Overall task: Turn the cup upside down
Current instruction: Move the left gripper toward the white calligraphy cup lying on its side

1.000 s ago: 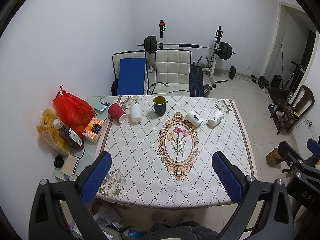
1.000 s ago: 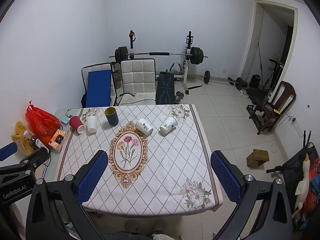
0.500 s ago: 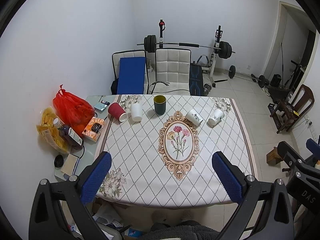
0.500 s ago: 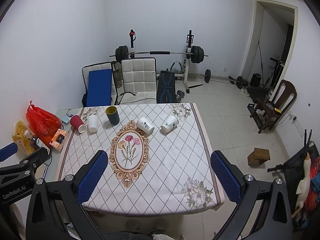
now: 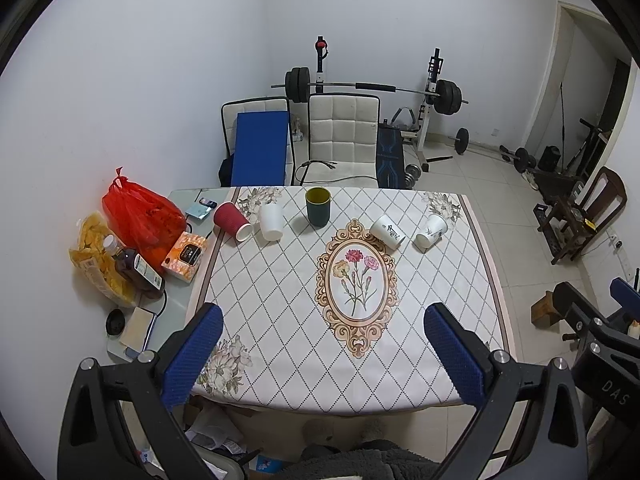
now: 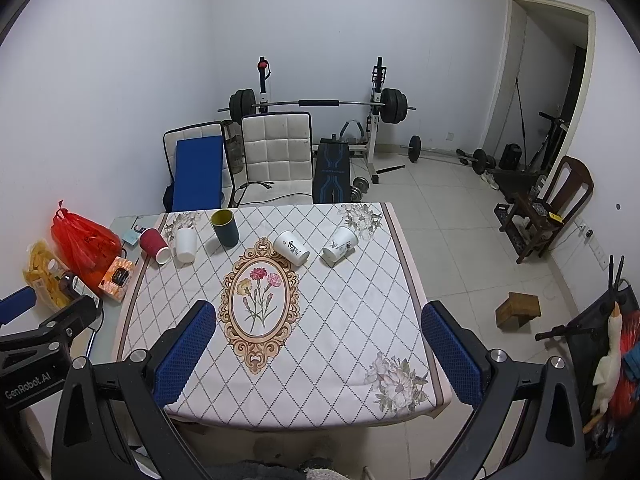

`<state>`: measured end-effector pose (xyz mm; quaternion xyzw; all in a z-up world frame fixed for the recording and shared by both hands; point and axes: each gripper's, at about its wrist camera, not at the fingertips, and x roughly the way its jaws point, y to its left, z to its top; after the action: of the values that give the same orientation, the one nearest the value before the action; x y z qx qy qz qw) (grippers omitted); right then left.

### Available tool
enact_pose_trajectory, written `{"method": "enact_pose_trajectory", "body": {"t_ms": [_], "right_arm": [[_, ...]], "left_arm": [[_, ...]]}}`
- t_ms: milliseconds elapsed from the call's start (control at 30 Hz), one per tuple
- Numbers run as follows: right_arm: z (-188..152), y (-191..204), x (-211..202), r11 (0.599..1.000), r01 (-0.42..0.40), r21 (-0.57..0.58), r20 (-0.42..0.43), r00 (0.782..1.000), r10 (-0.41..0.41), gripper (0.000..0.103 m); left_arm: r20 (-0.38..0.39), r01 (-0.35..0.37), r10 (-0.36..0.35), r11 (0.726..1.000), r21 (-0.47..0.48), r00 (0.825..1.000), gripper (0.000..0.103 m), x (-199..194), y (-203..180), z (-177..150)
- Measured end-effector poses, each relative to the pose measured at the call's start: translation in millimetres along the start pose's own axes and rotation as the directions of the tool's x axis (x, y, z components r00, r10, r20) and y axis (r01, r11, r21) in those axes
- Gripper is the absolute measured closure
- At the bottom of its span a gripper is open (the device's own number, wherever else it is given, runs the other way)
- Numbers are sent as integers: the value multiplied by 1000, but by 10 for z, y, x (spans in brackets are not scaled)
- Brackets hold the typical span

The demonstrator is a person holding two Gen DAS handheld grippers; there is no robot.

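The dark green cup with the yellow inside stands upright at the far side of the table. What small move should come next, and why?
Probably reach the left gripper forward toward the dark green cup. Both grippers are open, empty and near the table's front edge, while this cup stands mouth up. The right gripper seems no closer.

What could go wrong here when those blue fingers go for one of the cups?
Three cups lie on their sides: the red cup and two printed white cups. A nudge could roll them, and the red one sits close to the tablecloth's left border. The cups also cluster near the far edge, so reaching the dark green cup may bump the plain white cup. Both grippers are open, holding nothing.
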<state>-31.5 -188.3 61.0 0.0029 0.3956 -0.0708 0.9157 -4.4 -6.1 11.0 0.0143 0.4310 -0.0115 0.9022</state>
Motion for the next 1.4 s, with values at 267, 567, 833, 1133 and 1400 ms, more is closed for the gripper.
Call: {"method": "enact_pose_trajectory", "body": {"t_ms": [267, 567, 833, 1133, 1400], "right_arm": [[-108, -57, 402, 995, 26, 97, -21, 999, -24, 0], [-312, -147, 1739, 986, 101, 134, -183, 980, -75, 0], [-422, -370, 3180, 985, 93, 143, -366, 930, -34, 0], [-384, -489, 4565, 990, 91, 109, -503, 864, -24, 0], [-412, -548, 5495, 988, 108, 107, -608, 793, -21, 0]], "left_arm": [[-25, -28, 29, 999, 22, 999, 0, 490, 61, 70], [-178, -21, 36, 996, 88, 983, 0, 1648, -86, 178], [-330, -60, 93, 992, 110, 939, 0, 2741, -377, 331], [-511, -56, 71, 997, 45, 857, 0, 4063, -707, 657], [-676, -3, -150, 976, -220, 721, 1, 5121, -820, 888]]}}
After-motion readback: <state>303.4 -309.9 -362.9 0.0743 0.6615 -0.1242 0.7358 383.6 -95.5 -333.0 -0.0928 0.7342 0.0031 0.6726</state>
